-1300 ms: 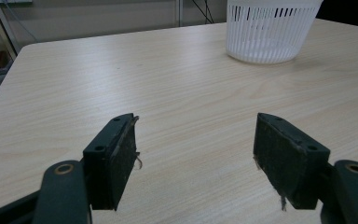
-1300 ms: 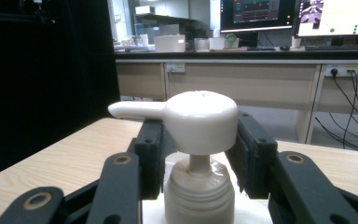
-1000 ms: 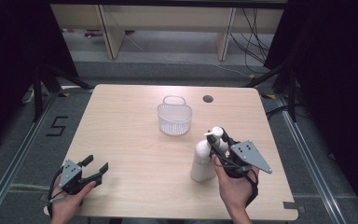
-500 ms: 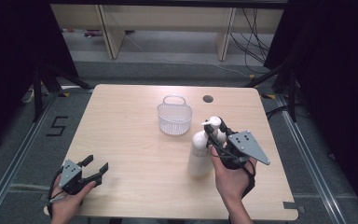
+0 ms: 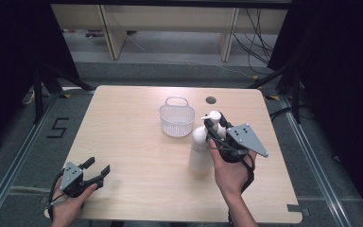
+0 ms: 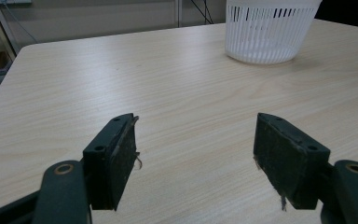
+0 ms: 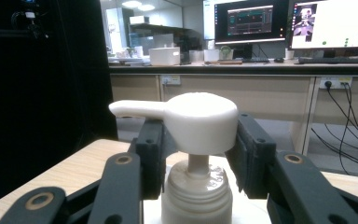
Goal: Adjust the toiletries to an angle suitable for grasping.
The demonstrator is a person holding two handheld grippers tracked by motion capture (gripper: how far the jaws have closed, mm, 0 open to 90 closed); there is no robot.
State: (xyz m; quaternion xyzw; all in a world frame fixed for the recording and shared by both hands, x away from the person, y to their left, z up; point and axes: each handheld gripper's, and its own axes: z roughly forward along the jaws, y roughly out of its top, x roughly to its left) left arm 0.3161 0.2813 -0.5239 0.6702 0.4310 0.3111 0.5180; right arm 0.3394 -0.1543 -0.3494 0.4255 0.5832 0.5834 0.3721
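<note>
Bottle [image 5: 199,150] now nearer basket [image 5: 177,120], carried by right tongs [image 5: 216,131] clamped at pump neck. Left tongs [image 5: 98,171] open, idle on surface [image 5: 132,156]. Bottle not yet in basket.

Setting: indoor lab or research workroom, arranged for recorded tabletop handling.

- Pale wood-grain table [image 5: 137,156], centre of the high view, with a round cable hole [image 5: 211,100] near its far edge.
- Black curtains [image 5: 340,71] down the left and right edges of that view.
- Metal floor rails [image 5: 14,161] running along both sides of the table; a "5" marking [image 5: 58,127] on the grey floor at left.
- Loose black cables [image 5: 260,38], upper right.
- Lit computer monitors [image 7: 251,21], a keyboard [image 7: 335,59] and small boxes on a long bench, upper half of the right gripper view.
- Wall sockets [image 7: 335,83] with plugged leads below the bench, right side.
</note>
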